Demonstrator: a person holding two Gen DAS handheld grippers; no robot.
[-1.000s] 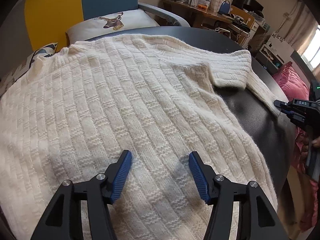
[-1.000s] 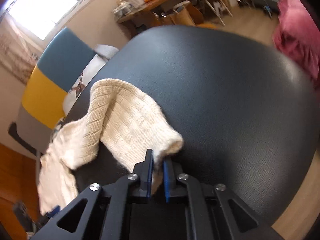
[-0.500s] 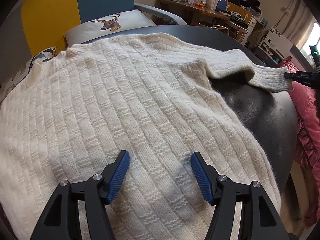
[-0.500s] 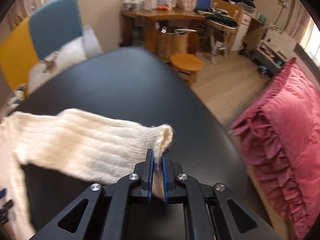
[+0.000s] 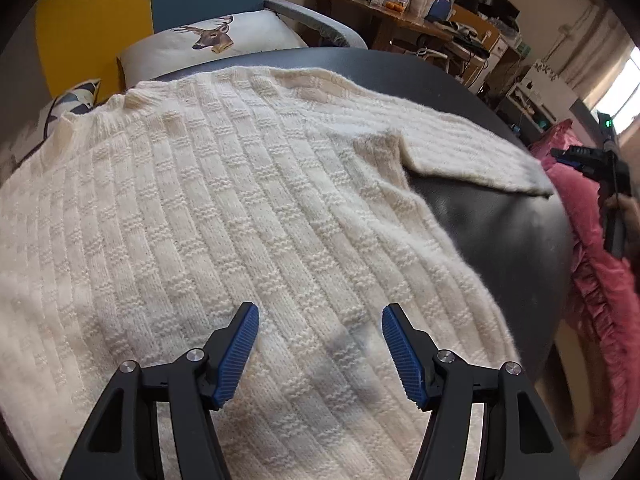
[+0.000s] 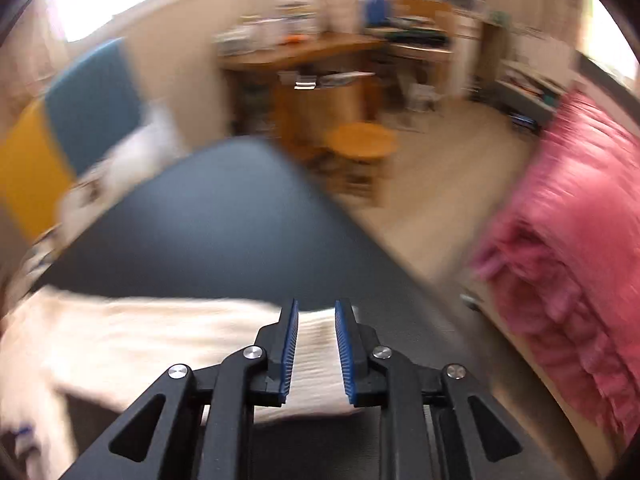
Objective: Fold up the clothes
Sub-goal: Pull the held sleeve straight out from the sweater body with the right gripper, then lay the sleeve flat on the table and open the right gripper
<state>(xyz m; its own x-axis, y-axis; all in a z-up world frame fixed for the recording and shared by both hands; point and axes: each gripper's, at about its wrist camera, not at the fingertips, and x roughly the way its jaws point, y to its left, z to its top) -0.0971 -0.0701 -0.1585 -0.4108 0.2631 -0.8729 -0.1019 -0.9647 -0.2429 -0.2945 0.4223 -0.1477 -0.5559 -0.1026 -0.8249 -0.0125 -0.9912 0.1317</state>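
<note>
A cream knit sweater (image 5: 208, 216) lies spread flat over most of a dark, rounded, leather-like desk (image 5: 492, 232), its collar toward the far left edge. One sleeve (image 5: 460, 156) stretches out to the right across the bare dark surface, its cuff near the desk's right rim.

The left gripper (image 5: 320, 344) hovers over the lower body of the sweater with its blue-padded jaws standing well apart and nothing between them; the knit beneath shows clear through the gap.

The right gripper (image 6: 316, 344) sits at the sleeve's cuff end. Its jaws are opening: a narrow gap shows between the blue pads, the ribbed cuff (image 6: 316, 360) lies below and between them, and the pads are not pressing on it. This view is blurred with motion. In the left wrist view the right gripper (image 5: 576, 158) appears just beyond the cuff at the desk's right edge.

Behind the desk stands a chair with a yellow and blue back (image 5: 160, 8) and a white cushion printed with a deer head (image 5: 208, 36). A cluttered wooden table (image 5: 400, 12) runs along the far wall, and a small round wooden stool (image 6: 360, 144) stands on the pale wood floor (image 6: 440, 184). To the right, a pink ruffled bedcover (image 6: 560, 240) lies close beside the desk. Bright windows light the room.
</note>
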